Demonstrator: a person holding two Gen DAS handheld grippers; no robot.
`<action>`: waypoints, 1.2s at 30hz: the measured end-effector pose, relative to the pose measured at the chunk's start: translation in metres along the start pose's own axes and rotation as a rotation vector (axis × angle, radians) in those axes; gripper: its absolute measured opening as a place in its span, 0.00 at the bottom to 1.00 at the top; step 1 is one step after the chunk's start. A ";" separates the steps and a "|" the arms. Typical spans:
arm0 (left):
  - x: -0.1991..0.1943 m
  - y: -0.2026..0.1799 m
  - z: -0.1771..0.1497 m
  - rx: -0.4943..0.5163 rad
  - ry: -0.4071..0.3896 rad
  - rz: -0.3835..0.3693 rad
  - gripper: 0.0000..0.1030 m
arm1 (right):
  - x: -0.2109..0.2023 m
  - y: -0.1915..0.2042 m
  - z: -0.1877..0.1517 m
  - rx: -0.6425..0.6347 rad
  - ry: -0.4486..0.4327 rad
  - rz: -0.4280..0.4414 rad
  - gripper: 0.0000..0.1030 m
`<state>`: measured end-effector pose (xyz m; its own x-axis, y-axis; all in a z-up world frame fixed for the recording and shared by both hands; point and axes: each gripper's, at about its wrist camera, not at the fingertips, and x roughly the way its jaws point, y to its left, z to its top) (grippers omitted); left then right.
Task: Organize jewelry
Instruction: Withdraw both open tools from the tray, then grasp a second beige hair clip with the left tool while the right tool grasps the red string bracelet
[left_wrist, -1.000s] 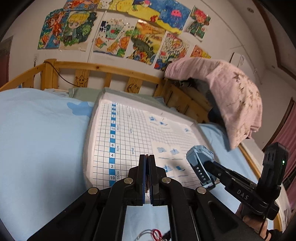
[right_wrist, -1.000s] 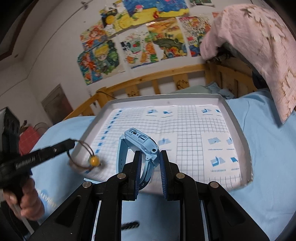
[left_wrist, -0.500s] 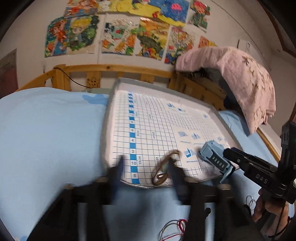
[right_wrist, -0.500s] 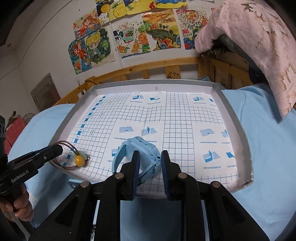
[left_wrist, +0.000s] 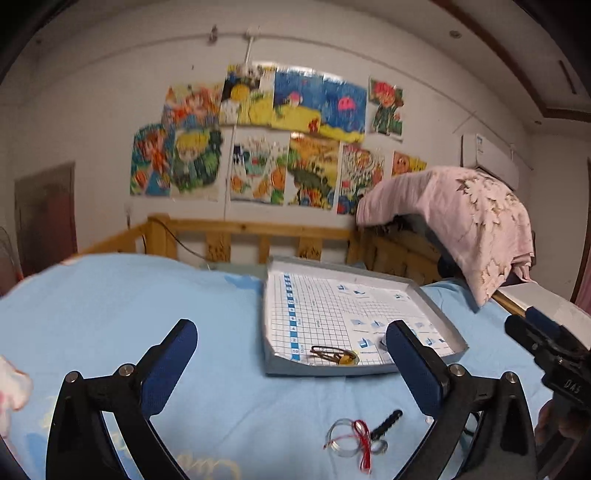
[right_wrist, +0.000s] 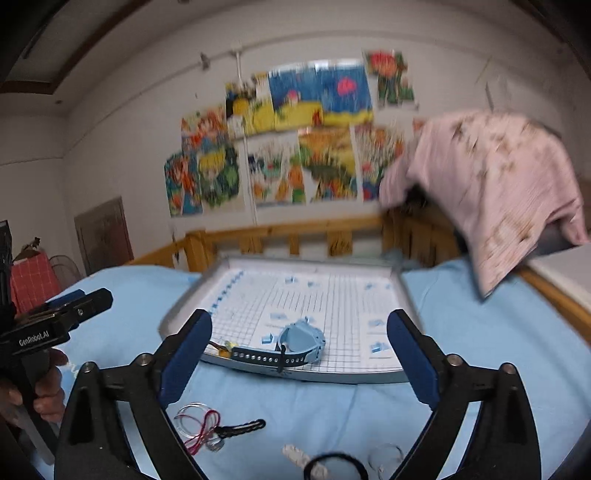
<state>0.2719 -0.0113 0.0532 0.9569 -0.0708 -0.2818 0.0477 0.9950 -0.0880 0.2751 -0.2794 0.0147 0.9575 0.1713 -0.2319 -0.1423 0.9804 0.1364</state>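
I see the bed (left_wrist: 110, 314) under its light blue sheet carrying the grid-lined tray (right_wrist: 310, 376). My right tongs (right_wrist: 299, 343) gape wide and empty; the blue watch (right_wrist: 295, 341) lies on the tray's near edge, between and just beyond their tips. My left tongs (left_wrist: 291, 350) are spread too, gripping nothing; the brown cord bracelet with its yellow bead (left_wrist: 334, 355) rests at the tray's near corner, toward the right finger.
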 end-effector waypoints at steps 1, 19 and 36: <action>-0.008 0.000 0.000 0.006 -0.010 0.003 1.00 | -0.013 0.002 0.000 -0.002 -0.021 -0.007 0.92; -0.138 0.041 -0.074 0.031 0.053 0.022 1.00 | -0.148 0.052 -0.047 -0.004 0.047 0.047 0.95; -0.144 0.039 -0.126 0.082 0.170 0.055 1.00 | -0.160 0.067 -0.098 -0.032 0.156 -0.005 0.95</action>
<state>0.0997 0.0293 -0.0299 0.8967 -0.0205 -0.4422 0.0270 0.9996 0.0085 0.0881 -0.2319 -0.0334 0.9082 0.1768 -0.3792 -0.1479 0.9835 0.1044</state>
